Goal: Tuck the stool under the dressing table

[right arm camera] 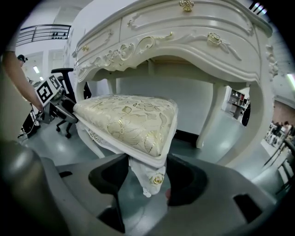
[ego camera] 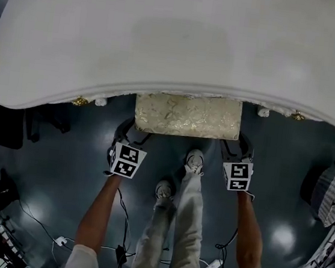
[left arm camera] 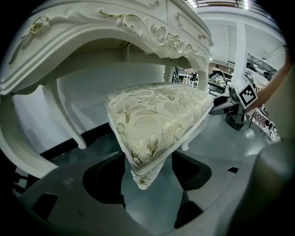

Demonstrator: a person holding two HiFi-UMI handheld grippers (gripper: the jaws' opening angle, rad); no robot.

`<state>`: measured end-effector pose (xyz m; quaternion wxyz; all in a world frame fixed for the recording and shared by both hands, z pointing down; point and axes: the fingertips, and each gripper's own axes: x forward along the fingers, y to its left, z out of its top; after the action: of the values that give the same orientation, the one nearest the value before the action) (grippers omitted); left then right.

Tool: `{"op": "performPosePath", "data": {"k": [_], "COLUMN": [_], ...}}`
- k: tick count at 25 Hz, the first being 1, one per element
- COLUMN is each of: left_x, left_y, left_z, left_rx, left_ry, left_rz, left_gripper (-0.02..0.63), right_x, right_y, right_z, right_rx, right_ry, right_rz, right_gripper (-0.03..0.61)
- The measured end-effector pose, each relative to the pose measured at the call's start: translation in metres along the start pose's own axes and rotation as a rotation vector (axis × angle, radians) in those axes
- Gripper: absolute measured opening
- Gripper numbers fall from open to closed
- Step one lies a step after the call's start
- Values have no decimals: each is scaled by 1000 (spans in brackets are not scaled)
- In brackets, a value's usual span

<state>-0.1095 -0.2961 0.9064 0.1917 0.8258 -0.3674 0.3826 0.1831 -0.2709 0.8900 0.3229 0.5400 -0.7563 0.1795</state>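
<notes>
The white dressing table (ego camera: 179,35) fills the upper half of the head view. The stool (ego camera: 188,116), with a gold floral cushion, stands at the table's front edge, its far part under the top. My left gripper (ego camera: 132,133) holds the stool's near left corner and my right gripper (ego camera: 236,148) the near right corner. In the left gripper view the stool (left arm camera: 156,115) has its corner wedged between the jaws of the left gripper (left arm camera: 147,168). In the right gripper view the right gripper (right arm camera: 143,177) is shut on the corner leg of the stool (right arm camera: 126,120), below the table's carved apron (right arm camera: 184,32).
The person's legs and shoes (ego camera: 182,211) stand between the two arms, just behind the stool. Cables and plugs (ego camera: 122,252) lie on the dark floor. A curved table leg (left arm camera: 60,110) rises left of the stool, another table leg (right arm camera: 209,115) right. An office chair (right arm camera: 64,110) stands beyond.
</notes>
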Motion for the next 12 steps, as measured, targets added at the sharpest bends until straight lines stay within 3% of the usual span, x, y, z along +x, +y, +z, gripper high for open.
{"op": "performPosePath", "data": {"k": [12], "left_x": [6], "left_y": [4], "left_z": [1], "left_rx": [5], "left_ry": [28], "left_rz": [14], "left_gripper": [301], "right_x": [10], "right_y": [0], "right_z": [0], "right_rx": [-16], "right_ry": [37], "right_rz": [39], "right_gripper": [265]}}
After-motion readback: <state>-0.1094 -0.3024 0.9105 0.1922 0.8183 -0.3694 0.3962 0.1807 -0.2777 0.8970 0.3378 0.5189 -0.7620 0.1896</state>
